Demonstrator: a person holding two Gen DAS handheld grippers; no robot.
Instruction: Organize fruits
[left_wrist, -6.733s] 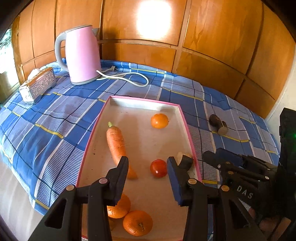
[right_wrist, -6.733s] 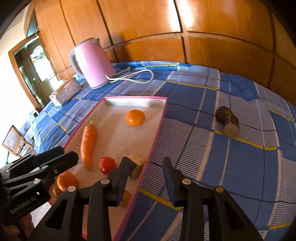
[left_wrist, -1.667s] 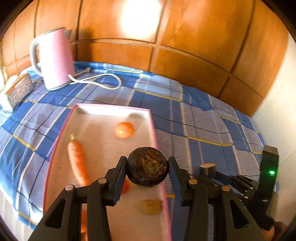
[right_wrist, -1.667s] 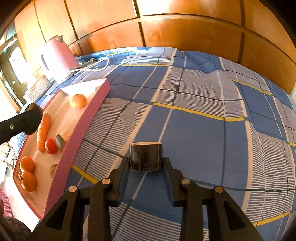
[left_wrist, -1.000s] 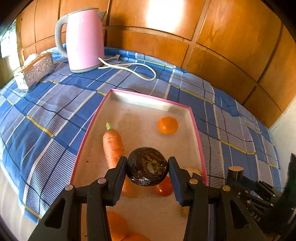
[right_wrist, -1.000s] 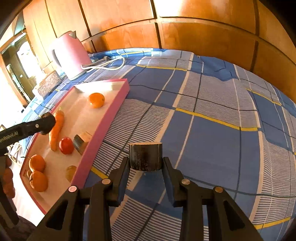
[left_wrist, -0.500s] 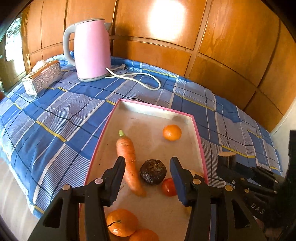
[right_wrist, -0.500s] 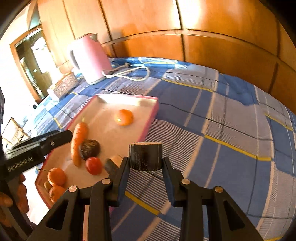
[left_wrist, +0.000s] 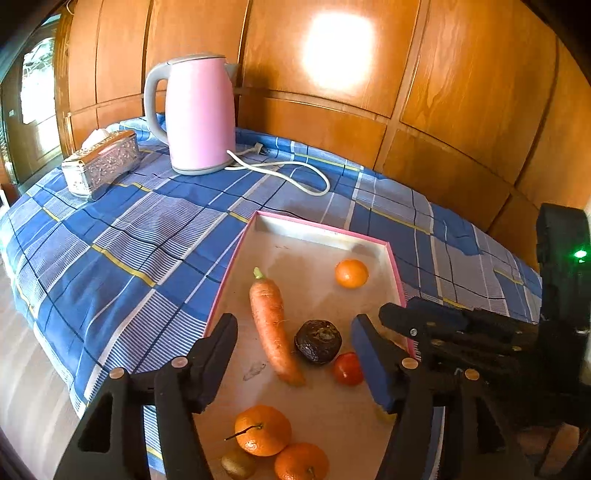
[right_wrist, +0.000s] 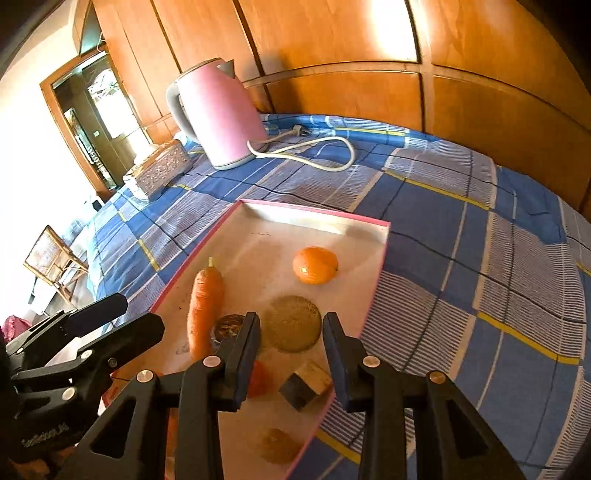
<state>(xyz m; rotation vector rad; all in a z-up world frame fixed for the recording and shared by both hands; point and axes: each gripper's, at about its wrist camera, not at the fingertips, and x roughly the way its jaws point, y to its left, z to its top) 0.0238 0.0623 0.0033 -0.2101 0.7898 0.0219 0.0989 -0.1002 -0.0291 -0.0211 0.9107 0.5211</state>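
A pink-rimmed tray (left_wrist: 325, 229) holds a carrot (left_wrist: 273, 325), an orange (left_wrist: 351, 273), a tomato (left_wrist: 347, 368) and two tangerines (left_wrist: 263, 430). A dark round fruit (left_wrist: 318, 341) lies free in it between the carrot and the tomato. Above that fruit my left gripper (left_wrist: 293, 350) has its jaws opening, and nothing is between them. My right gripper (right_wrist: 291, 332) is shut on a dark cut piece (right_wrist: 293, 323), whose pale round face is turned to the camera. It hangs over the tray's right side, above a cut block (right_wrist: 306, 384).
A pink kettle (left_wrist: 199, 114) with a white cord (left_wrist: 295, 173) and a silver box (left_wrist: 101, 162) stand at the back of the blue checked cloth (left_wrist: 129, 251). Wooden panels close off the back. The table edge and the floor lie to the left.
My left gripper let go of the dark round fruit, which now lies in the tray, and drew back with its jaws wider. My right gripper carried the cut piece left over the tray.
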